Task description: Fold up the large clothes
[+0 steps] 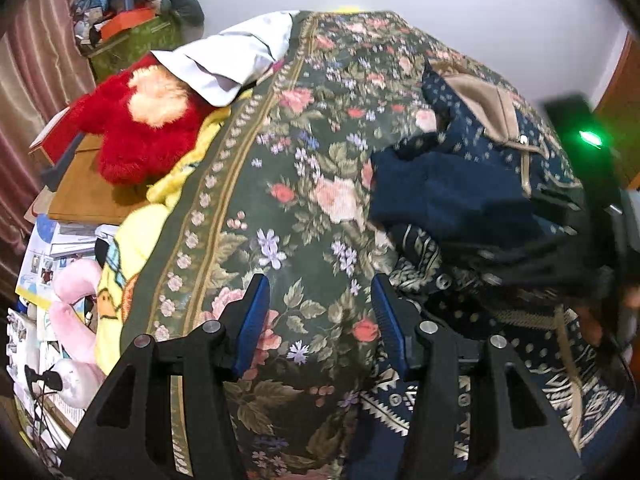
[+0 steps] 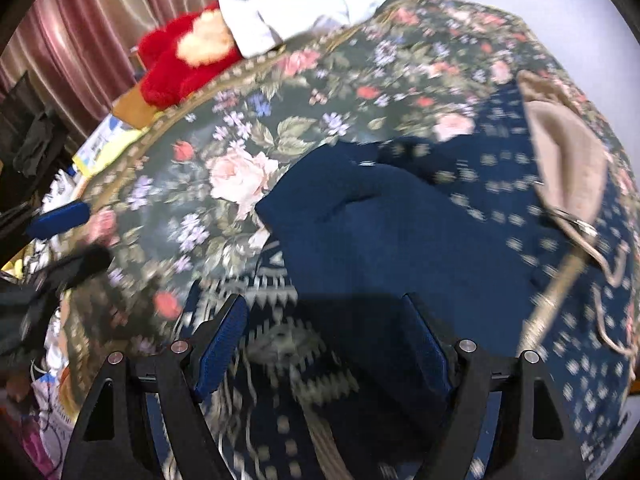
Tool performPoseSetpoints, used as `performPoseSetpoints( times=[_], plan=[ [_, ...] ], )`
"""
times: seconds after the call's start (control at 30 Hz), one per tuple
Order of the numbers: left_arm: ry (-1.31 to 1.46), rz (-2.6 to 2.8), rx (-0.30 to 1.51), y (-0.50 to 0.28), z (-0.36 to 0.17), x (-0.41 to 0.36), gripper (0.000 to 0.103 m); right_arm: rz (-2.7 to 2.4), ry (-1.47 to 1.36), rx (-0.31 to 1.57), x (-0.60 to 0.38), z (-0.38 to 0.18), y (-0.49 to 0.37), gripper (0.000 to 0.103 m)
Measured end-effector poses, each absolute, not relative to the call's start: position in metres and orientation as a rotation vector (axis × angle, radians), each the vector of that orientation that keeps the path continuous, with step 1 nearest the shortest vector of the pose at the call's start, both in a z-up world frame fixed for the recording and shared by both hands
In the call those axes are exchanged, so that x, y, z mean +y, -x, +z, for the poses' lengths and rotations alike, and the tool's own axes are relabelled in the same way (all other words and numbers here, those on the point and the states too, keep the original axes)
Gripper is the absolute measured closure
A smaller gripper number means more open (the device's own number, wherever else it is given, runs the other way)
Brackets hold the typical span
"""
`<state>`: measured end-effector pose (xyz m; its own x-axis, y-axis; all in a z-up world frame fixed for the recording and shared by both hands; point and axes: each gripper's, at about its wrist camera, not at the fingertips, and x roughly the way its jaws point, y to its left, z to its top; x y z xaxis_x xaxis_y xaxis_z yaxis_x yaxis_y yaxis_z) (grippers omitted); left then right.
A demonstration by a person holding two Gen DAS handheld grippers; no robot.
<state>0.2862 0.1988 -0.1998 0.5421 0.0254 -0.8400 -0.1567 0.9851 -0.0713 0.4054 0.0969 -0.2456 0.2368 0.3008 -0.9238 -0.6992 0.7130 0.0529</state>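
Note:
A large navy garment (image 1: 472,200) with cream dots, patterned borders and a tan lining lies crumpled on the floral bedspread (image 1: 288,168). It fills the right and lower part of the right wrist view (image 2: 400,232). My left gripper (image 1: 320,308) is open and empty above the bedspread, just left of the garment's edge. My right gripper (image 2: 324,340) is open, hovering over the garment's patterned border, nothing between its fingers. The left gripper's blue finger (image 2: 60,216) shows at the far left of the right wrist view.
A red plush toy (image 1: 140,120) and a white cloth (image 1: 232,60) lie at the bedspread's far left edge. Yellow and pink soft items (image 1: 112,280), papers and a green box of clutter (image 1: 128,36) crowd the left side. Pink curtains (image 2: 80,32) hang behind.

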Motion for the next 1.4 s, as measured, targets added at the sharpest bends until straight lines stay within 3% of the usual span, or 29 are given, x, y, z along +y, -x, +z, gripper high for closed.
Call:
performPoseSetpoints(
  times=[0.07, 0.17, 0.23, 0.27, 0.33, 0.4, 0.73, 1.0, 1.23, 1.4],
  plan=[
    [0.135, 0.082, 1.011, -0.291, -0.211, 0.197, 0.051, 0.679, 0.426, 1.138, 0.106, -0.259, -0.415, 0.026],
    [0.107, 0.042, 1.055, -0.298, -0.231, 0.188, 0.051, 0.657, 0.368, 1.157, 0.105, -0.272, -0.428, 0.04],
    [0.066, 0.036, 1.049, -0.301, -0.237, 0.179, 0.047, 0.669, 0.318, 1.169, 0.101, -0.275, -0.433, 0.055],
    [0.039, 0.023, 1.034, -0.302, -0.238, 0.173, 0.04, 0.675, 0.307, 1.165, 0.1, -0.275, -0.434, 0.06],
    [0.02, -0.016, 1.02, -0.304, -0.241, 0.161, 0.032, 0.672, 0.316, 1.14, 0.098, -0.273, -0.433, 0.083],
    [-0.001, -0.025, 1.025, -0.307, -0.245, 0.152, 0.031, 0.661, 0.301, 1.119, 0.094, -0.268, -0.433, 0.09],
    [-0.197, 0.094, 0.992, -0.324, -0.263, 0.118, 0.025, 0.593, 0.168, 0.927, 0.007, -0.182, -0.421, 0.093],
    [-0.102, 0.189, 1.012, -0.326, -0.255, 0.123, 0.025, 0.494, 0.058, 0.808, -0.101, -0.118, -0.402, 0.093],
    [-0.089, 0.35, 0.988, -0.321, -0.247, 0.129, 0.025, 0.408, -0.004, 0.825, -0.181, -0.125, -0.383, 0.093],
    [-0.046, 0.409, 0.995, -0.319, -0.25, 0.136, 0.025, 0.321, -0.032, 0.931, -0.231, -0.167, -0.384, 0.093]
  ],
)
